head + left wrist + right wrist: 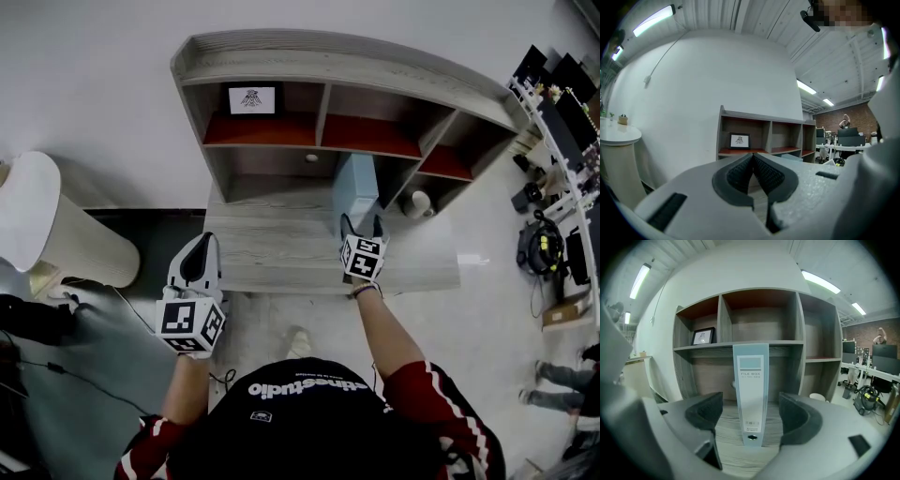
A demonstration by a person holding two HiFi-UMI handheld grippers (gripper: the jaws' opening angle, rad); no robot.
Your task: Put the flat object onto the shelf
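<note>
A light-blue file box stands upright on the wooden base board of the shelf unit, at the mouth of the middle lower cubby. My right gripper is just in front of it and open. In the right gripper view the file box shows its spine between the two wide-apart pads, which do not touch it. My left gripper hangs at the board's front left corner, apart from the box. Its jaws are shut with nothing between them.
A small framed picture stands in the upper left cubby. A white round object sits on the base board at the right. A white round table stands to the left. Desks with equipment line the right side.
</note>
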